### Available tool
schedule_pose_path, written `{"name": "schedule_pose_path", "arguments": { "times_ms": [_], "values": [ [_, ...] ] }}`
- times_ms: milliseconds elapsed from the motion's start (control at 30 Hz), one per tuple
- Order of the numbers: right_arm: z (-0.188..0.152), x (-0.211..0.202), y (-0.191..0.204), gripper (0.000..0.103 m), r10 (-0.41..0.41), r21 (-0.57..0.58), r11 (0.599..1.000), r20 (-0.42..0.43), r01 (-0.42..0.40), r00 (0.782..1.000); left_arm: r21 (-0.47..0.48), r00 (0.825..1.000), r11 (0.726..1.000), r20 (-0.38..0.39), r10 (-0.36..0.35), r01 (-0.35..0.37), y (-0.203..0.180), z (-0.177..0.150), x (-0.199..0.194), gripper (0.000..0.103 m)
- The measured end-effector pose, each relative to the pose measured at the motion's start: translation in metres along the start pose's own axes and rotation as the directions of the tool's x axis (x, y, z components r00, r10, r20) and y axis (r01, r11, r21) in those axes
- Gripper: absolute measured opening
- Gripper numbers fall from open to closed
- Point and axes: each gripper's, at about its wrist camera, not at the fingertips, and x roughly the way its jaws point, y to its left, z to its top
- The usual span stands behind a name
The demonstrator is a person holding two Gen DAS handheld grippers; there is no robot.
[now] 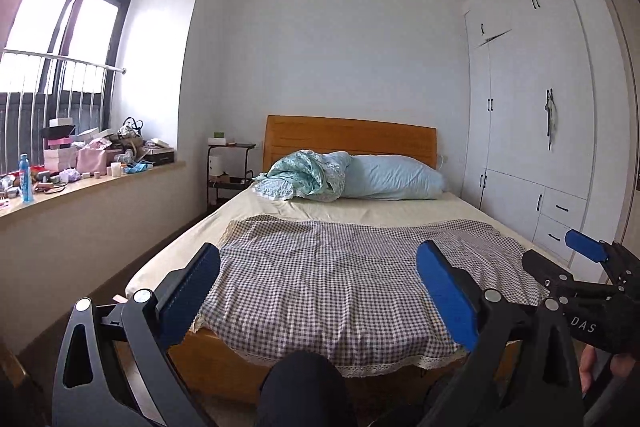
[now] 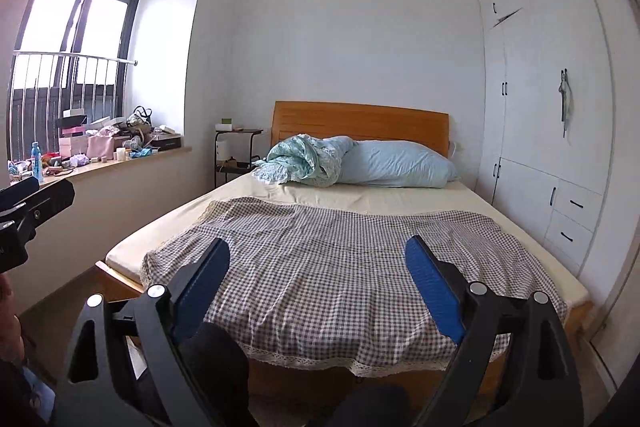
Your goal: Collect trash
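Note:
My left gripper is open and empty, held in the air at the foot of a bed. My right gripper is open and empty too, beside it; it also shows at the right edge of the left wrist view. The left gripper's tip shows at the left edge of the right wrist view. A checked cloth covers the near half of the bed. No trash is plain to see on the bed. The window sill on the left holds a clutter of boxes, wrappers and a blue bottle.
A crumpled teal blanket and a blue pillow lie by the wooden headboard. A small black side table stands left of the bed. White wardrobes line the right wall. The person's dark knees are below the grippers.

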Motion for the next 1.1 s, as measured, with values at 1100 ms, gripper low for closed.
{"name": "schedule_pose_path", "arguments": {
  "times_ms": [1100],
  "values": [
    [-0.063, -0.11, 0.032, 0.091, -0.056, 0.037, 0.998, 0.01, 0.056, 0.998, 0.05, 0.993, 0.997, 0.108, -0.057, 0.052, -0.017, -0.052, -0.122, 0.095]
  ]
}}
